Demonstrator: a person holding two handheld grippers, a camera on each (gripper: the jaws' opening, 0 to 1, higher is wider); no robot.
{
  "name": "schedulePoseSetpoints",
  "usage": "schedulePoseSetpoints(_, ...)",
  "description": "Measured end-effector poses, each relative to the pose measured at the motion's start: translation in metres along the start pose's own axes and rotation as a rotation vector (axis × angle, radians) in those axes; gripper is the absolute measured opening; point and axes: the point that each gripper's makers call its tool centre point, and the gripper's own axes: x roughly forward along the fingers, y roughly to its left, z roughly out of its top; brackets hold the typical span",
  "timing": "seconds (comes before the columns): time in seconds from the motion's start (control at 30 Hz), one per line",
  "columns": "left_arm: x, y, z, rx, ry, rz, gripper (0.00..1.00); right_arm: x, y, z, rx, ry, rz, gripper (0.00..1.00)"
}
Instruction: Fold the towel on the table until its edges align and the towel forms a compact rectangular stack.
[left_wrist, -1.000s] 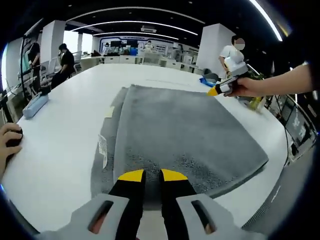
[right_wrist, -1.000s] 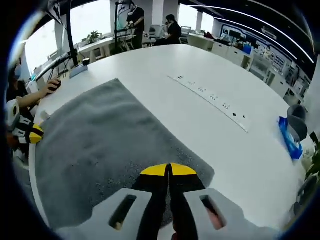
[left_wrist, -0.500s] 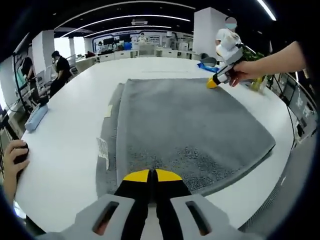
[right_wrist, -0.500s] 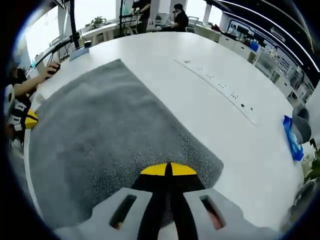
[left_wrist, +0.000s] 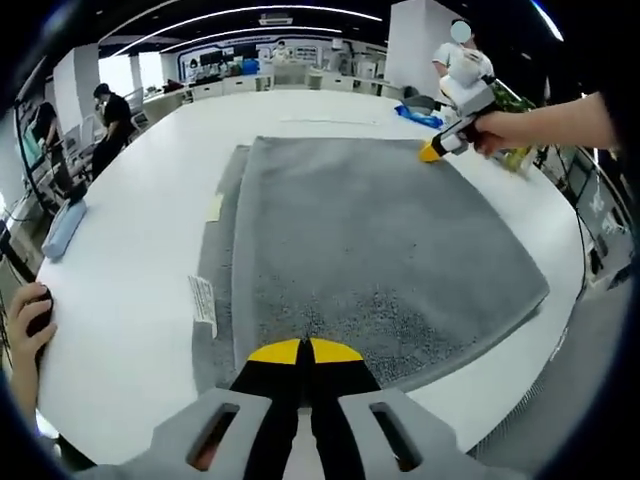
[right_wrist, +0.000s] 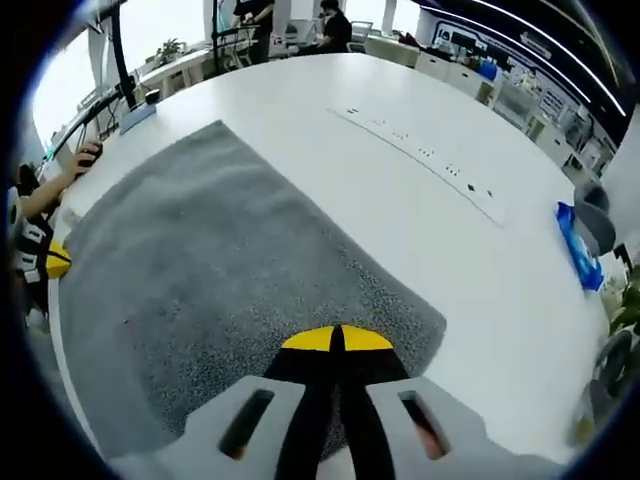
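Observation:
A grey towel (left_wrist: 370, 240) lies folded on the white table (left_wrist: 120, 260), its lower layer and a white label (left_wrist: 203, 300) showing along the left side. My left gripper (left_wrist: 304, 350) is shut on the towel's near edge. At the far right corner a hand holds my right gripper (left_wrist: 432, 152) down on the cloth. In the right gripper view the towel (right_wrist: 200, 260) spreads to the left, and the right gripper (right_wrist: 337, 338) is shut on its near corner. The left gripper's yellow tip (right_wrist: 55, 262) shows at the towel's far left edge.
A flush socket strip (right_wrist: 420, 155) runs across the table beyond the towel, and a blue packet (right_wrist: 575, 250) lies near the table's right edge. A person's hand on a mouse (left_wrist: 25, 320) rests at the left edge, behind it a pale blue object (left_wrist: 62, 228). People stand at desks behind.
My left gripper's jaws, apart one second ago, have closed on the towel's near edge. The right gripper has stayed shut on its corner; both views have shifted slightly.

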Motion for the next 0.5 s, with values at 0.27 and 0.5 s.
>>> schedulePoseSetpoints(0.27, 0.001, -0.001, 0.001, 0.028, 0.073, -0.039, 0.02, -0.009, -0.004, -0.016, 0.061, 0.012, -0.019, 0.00)
schedulePoseSetpoints(0.5, 0.009, -0.006, 0.011, 0.083, 0.071, -0.079, 0.01, -0.029, -0.002, -0.033, 0.064, 0.027, -0.067, 0.00)
